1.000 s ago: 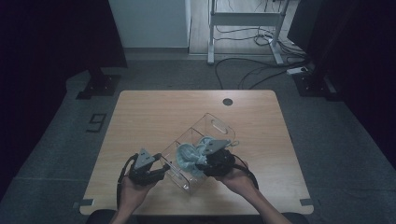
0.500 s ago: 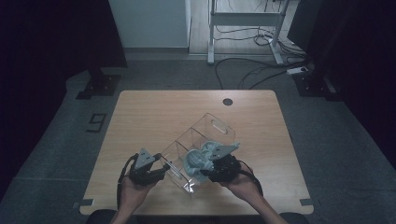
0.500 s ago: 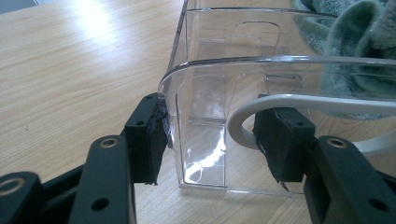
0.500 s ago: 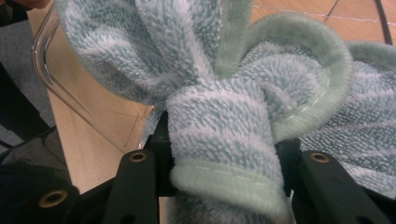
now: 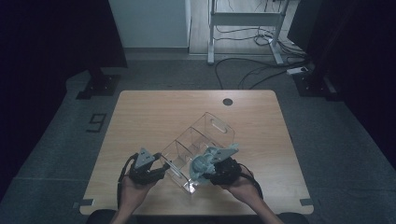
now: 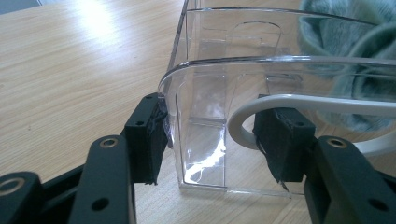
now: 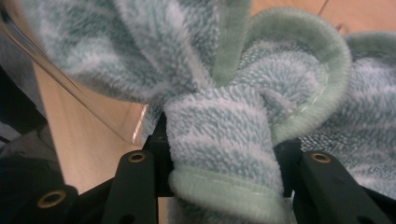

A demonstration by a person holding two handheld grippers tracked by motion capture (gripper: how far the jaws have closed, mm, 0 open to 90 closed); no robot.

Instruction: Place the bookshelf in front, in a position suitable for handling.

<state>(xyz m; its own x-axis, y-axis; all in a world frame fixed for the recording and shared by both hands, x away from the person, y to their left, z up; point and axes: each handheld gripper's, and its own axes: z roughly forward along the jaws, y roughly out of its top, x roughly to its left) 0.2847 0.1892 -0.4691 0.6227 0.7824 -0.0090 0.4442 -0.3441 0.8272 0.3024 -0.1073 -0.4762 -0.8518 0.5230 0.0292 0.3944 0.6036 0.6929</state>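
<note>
A clear plastic organiser box [image 5: 205, 133] with several compartments lies slantwise on the wooden table [image 5: 140, 116]. My left gripper [image 5: 158, 167] is at its near-left end. In the left gripper view my left gripper [image 6: 215, 135] straddles the box's corner [image 6: 196, 93], the left pad [image 6: 147, 135] pressed on the outer wall and the right pad [image 6: 280, 140] behind the handle cut-out. A fluffy teal-striped cloth bundle [image 5: 203, 162] hangs low over the box's near end. My right gripper [image 7: 219, 154] is shut on a rolled fold of that cloth [image 7: 219, 130].
A black round grommet [image 5: 227, 101] sits near the table's far edge. Bare wood lies on the far half and right of the box. The table's near edge runs just behind both hands. Cables and a metal stand are on the floor beyond.
My right gripper has sunk with the cloth and drifted slightly right, toward the box's near end. The left gripper and the box have kept still.
</note>
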